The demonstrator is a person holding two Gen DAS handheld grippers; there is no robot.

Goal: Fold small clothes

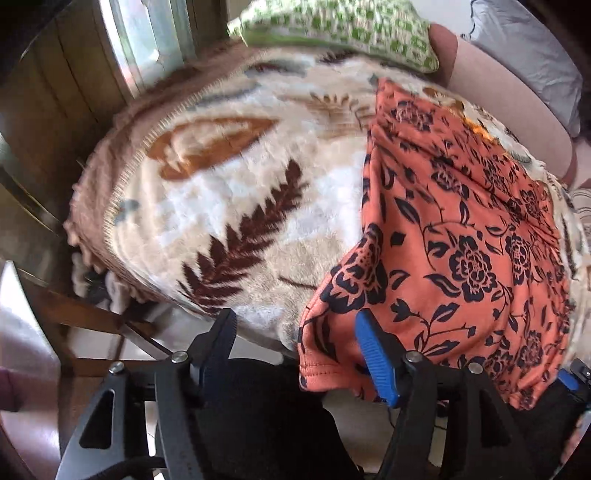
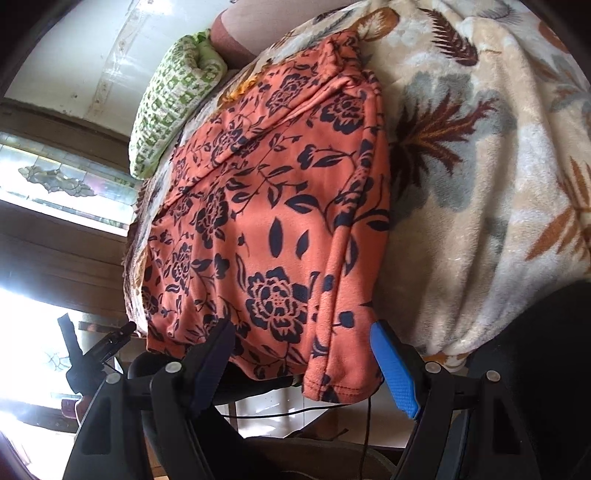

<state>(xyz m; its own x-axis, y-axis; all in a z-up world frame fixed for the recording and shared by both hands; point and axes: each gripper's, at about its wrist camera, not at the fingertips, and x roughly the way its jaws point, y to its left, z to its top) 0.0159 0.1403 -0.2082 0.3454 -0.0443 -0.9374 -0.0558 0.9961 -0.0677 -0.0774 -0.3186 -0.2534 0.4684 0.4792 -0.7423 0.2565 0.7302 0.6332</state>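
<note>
An orange garment with a dark navy flower print (image 1: 461, 236) lies on a cream leaf-patterned fleece blanket (image 1: 229, 192); its near hem hangs over the blanket's front edge. My left gripper (image 1: 295, 336) is open, its fingers straddling the garment's near left corner without holding it. In the right wrist view the same garment (image 2: 273, 206) fills the middle. My right gripper (image 2: 303, 343) is open, its fingers on either side of the hanging near right corner, empty. The left gripper also shows at the lower left of that view (image 2: 98, 345).
A green-and-white patterned cushion (image 1: 340, 29) lies at the far end of the blanket, also in the right wrist view (image 2: 170, 99). A brown padded rim (image 1: 509, 107) and grey cushion (image 1: 528, 55) are behind. A wooden window frame (image 1: 62, 96) and chair legs stand left.
</note>
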